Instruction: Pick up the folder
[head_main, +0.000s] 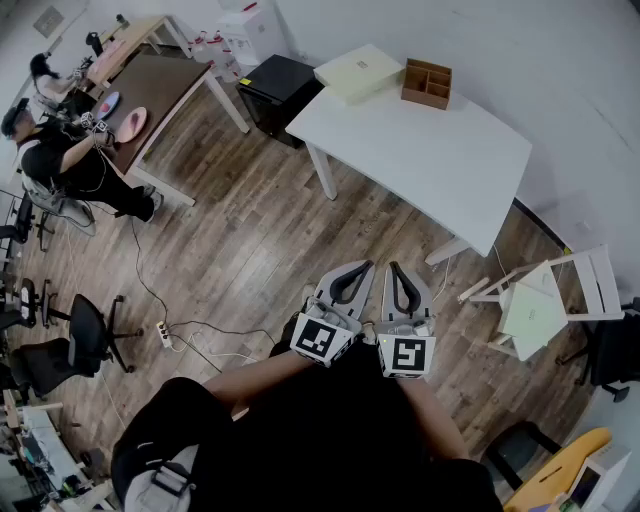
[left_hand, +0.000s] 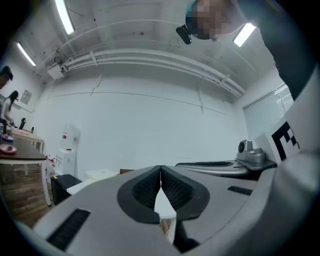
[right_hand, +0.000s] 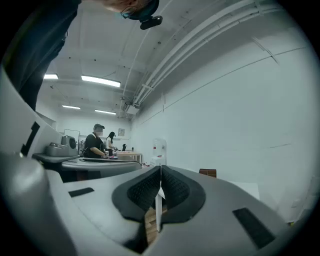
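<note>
The folder (head_main: 358, 72) is a pale yellow flat case lying on the far left corner of the white table (head_main: 430, 160). The left gripper view shows it as a pale slab (left_hand: 102, 174) low at the left. Both grippers are held side by side close to the person's body, well short of the table and pointing level toward it. My left gripper (head_main: 366, 267) is shut with nothing between its ribbed pads (left_hand: 150, 187). The right gripper (head_main: 395, 267) is also shut and empty, its pads (right_hand: 172, 187) meeting at the tips.
A wooden divided box (head_main: 427, 83) stands beside the folder. A black cabinet (head_main: 277, 90) sits left of the table. A white folding chair (head_main: 560, 295) stands at the right. A power strip with cables (head_main: 165, 335) lies on the wooden floor. A person sits at a brown table (head_main: 150, 95) far left.
</note>
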